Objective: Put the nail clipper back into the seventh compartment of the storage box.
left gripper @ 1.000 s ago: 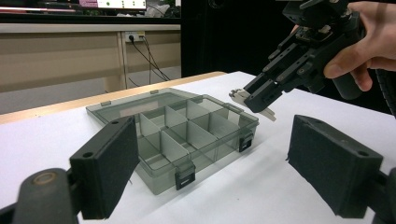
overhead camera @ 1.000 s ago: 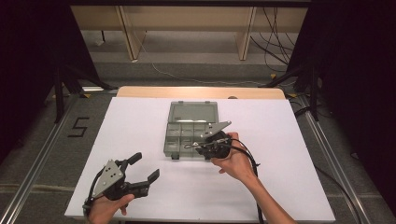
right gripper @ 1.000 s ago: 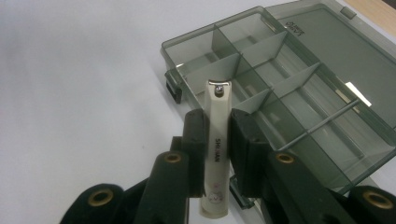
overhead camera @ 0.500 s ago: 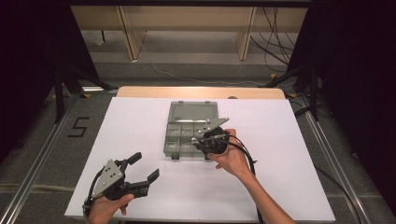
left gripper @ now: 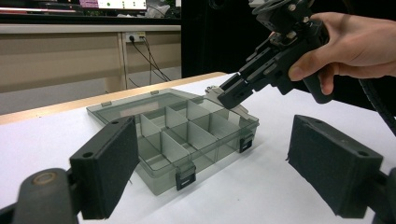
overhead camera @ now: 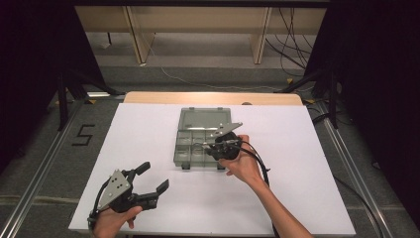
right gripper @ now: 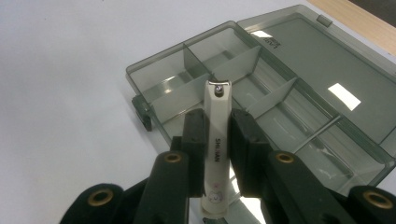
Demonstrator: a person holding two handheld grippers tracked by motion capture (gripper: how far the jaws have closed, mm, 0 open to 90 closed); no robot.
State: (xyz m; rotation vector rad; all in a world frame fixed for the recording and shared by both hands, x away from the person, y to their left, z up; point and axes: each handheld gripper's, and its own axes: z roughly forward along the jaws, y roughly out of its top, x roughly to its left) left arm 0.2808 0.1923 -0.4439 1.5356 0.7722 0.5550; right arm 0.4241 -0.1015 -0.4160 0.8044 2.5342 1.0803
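The nail clipper [right gripper: 216, 144] is slim and white, with dark lettering down its lever and a metal rivet near its tip. Its long axis points to 12 o'clock in the right gripper view, over the open grey compartment box [overhead camera: 190, 148]. The right tongs [right gripper: 217, 140] clench it; the left tongs [overhead camera: 151, 181] are released above the desk [overhead camera: 307, 163].

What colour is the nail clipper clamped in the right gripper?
White nail clipper, with dark lettering; clearest in the right gripper view.
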